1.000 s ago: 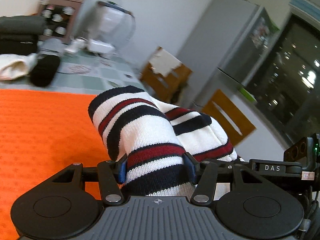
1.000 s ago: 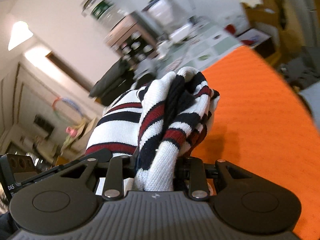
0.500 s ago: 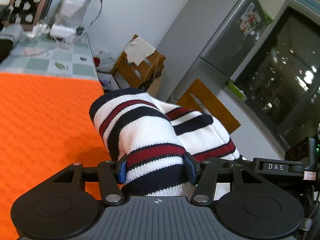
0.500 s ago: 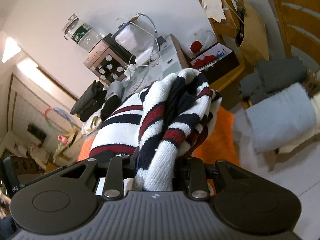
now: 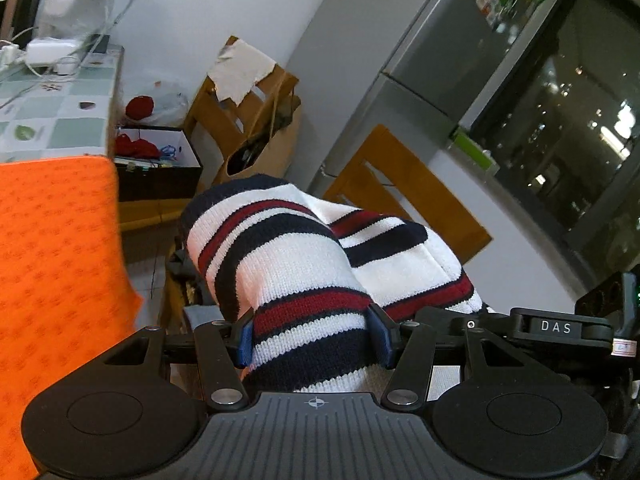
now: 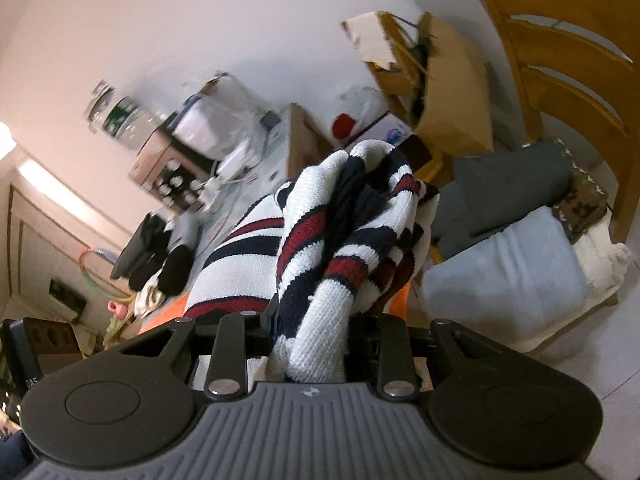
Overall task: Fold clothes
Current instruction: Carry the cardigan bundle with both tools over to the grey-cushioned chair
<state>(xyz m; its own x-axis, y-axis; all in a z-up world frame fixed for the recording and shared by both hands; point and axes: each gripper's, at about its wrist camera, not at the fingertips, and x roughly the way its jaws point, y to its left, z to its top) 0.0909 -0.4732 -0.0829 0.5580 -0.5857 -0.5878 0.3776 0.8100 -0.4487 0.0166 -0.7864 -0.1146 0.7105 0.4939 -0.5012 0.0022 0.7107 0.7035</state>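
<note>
A white knit sweater with navy and dark red stripes [image 5: 296, 264] is bunched in both grippers. My left gripper [image 5: 314, 336] is shut on a thick fold of it, between blue pads. My right gripper [image 6: 310, 320] is shut on another bunched part of the sweater [image 6: 340, 240]. The sweater hangs in the air past the end of the orange tablecloth [image 5: 52, 264]. The right gripper's body shows at the right edge of the left wrist view [image 5: 560, 326].
A wooden chair [image 6: 568, 80] holds stacked folded clothes, grey and light blue [image 6: 508, 272]. A grey fridge [image 5: 440, 60], a second wooden chair [image 5: 404, 196], a brown paper bag [image 5: 260, 148] and a box with red items [image 5: 152, 156] stand beyond the table's end.
Both grippers have swung with the sweater from above the orange tablecloth out past the table's end, toward the chair with stacked clothes. Both grips are unchanged.
</note>
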